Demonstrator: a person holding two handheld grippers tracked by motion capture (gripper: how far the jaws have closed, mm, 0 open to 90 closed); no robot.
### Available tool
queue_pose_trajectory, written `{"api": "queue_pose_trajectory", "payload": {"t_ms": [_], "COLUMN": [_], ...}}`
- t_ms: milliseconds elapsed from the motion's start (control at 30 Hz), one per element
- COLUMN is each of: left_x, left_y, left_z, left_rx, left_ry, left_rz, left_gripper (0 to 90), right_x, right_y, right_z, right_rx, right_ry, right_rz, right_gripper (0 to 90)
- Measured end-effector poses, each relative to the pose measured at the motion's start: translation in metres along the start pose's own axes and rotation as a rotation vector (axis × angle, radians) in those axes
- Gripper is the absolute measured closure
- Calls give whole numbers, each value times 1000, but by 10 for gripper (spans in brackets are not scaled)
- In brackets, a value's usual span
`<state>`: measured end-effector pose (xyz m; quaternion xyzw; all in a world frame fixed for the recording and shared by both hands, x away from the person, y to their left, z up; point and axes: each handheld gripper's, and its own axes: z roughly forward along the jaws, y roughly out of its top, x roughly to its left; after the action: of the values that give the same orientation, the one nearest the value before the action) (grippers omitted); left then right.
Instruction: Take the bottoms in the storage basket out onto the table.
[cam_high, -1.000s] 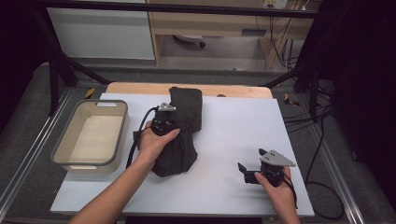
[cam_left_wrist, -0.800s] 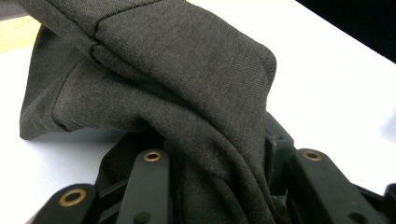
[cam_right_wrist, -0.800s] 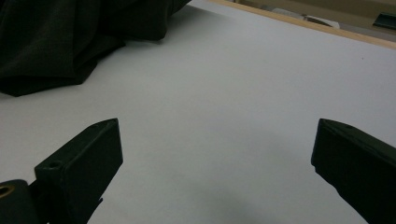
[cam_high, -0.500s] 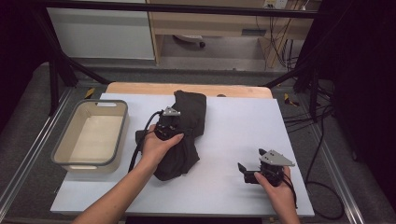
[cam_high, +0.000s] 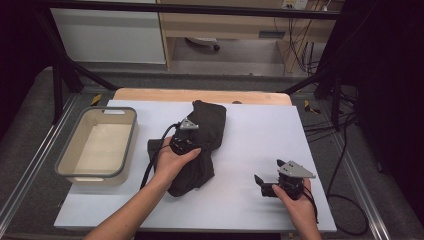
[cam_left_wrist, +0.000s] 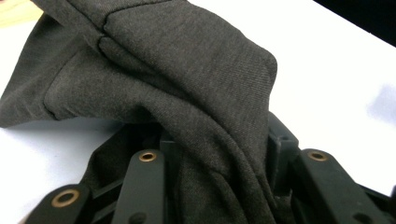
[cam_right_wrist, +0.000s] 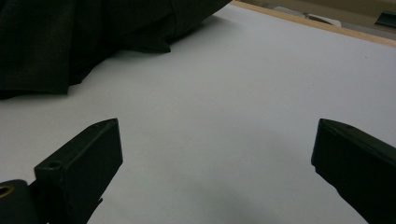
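Pinching a fold of the dark grey-brown knitted cloth (cam_left_wrist: 187, 93), my left gripper (cam_high: 186, 141) sits near the middle of the white table top (cam_high: 250, 130), with my left hand (cam_high: 172, 162) wrapped around its body. In the left gripper view the fabric runs down between my two black jaws, which are closed onto it, and a stitched hem crosses the upper part of the cloth. From the high view the same cloth (cam_high: 210, 120) lies as a long rumpled strip across the white surface, its far end reaching toward the pale wooden board (cam_high: 200, 95) at the back edge, its near end bunched just below my hand.

My right gripper (cam_high: 265, 181) rests low on the table near the front right corner, well apart from the cloth, with my right hand (cam_high: 295, 200) holding it from behind and the grey three-cornered plate on top. In the right gripper view its jaws stand spread wide with bare white table (cam_right_wrist: 224, 116) between them, and the dark cloth (cam_right_wrist: 70, 42) lies farther off at the upper left.

To the left of the cloth, beside the table's left edge, stands a beige rectangular plastic bin with a grey rim (cam_high: 67, 172), apart from the fabric.
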<state>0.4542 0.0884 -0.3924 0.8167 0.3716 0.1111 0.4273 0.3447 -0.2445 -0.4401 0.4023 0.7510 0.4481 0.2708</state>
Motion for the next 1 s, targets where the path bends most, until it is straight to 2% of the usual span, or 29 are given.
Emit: {"api": "queue_pose_trajectory", "payload": {"t_ms": [1000], "left_x": [-18], "left_y": [-4], "left_z": [8], "left_rx": [10], "left_ry": [-37], "left_rz": [-3], "left_gripper": [551], "right_x": [0], "right_y": [0], "right_z": [0], "right_rx": [2], "right_ry": [3], "right_rz": [-1], "right_gripper": [24]}}
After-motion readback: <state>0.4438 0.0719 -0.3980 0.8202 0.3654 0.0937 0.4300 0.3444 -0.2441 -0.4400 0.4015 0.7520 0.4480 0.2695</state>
